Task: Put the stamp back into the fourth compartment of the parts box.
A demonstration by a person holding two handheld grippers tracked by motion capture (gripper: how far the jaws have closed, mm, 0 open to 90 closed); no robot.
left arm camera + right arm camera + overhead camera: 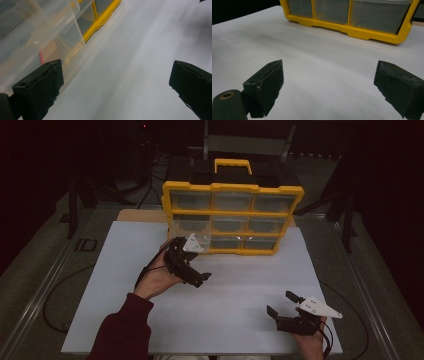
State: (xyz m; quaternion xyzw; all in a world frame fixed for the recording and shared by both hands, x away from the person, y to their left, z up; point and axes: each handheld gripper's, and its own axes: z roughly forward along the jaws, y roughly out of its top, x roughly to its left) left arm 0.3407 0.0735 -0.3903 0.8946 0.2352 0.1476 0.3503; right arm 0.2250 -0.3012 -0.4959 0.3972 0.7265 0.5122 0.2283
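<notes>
Standing upright at the far middle of the white surface, the yellow organizer holds rows of clear drawers under a yellow handle. Just beside its lower left corner, the left gripper hangs with jaws spread, empty. Well in front of the organizer, toward its right, the right gripper hovers with jaws wide apart, empty.

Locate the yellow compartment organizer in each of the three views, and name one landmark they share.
High view: yellow compartment organizer stands top centre, at the far end of the white table sheet.
Left gripper view: its clear bins and yellow frame fill the upper left.
Right gripper view: its bottom row runs along the top edge.
Shared landmark: the yellow bottom rail meeting the white sheet.
</notes>
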